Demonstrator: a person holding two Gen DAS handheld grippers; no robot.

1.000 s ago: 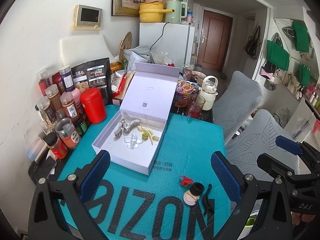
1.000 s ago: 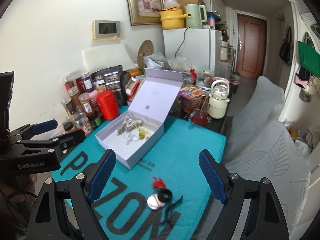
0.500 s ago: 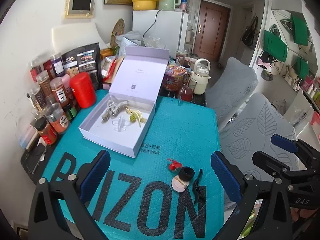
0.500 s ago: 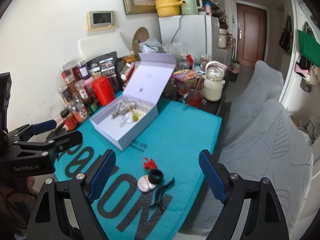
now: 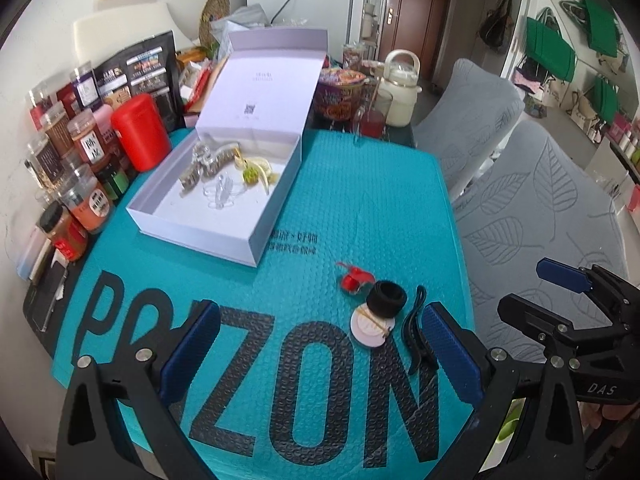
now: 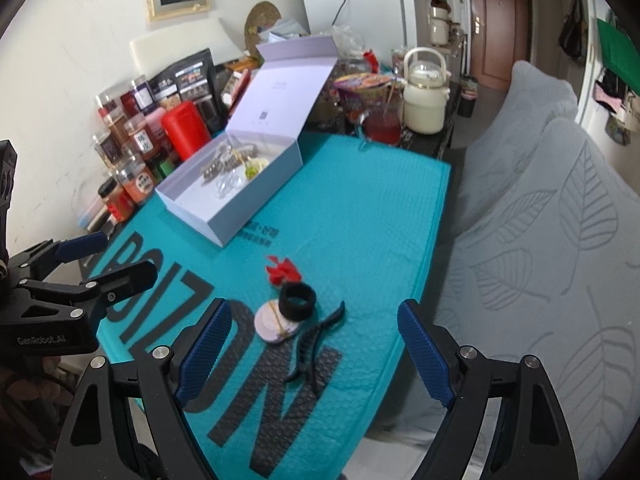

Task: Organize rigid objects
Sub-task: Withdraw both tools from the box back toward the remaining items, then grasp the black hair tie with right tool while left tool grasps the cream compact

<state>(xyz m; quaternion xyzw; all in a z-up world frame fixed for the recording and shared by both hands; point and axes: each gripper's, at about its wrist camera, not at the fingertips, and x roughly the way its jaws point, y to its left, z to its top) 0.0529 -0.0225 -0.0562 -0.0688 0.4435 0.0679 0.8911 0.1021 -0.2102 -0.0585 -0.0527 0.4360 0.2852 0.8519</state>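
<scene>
Left gripper (image 5: 320, 356) and right gripper (image 6: 316, 354) are both tilting downward, jaws standing wide apart, gripping nothing.

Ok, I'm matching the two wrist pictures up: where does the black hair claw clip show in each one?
Left wrist: black claw clip lies lower right, by the left gripper's right finger.
Right wrist: clip lies lower centre, between the right gripper's fingers.
Shared landmark: the round pink compact just left of it.
</scene>
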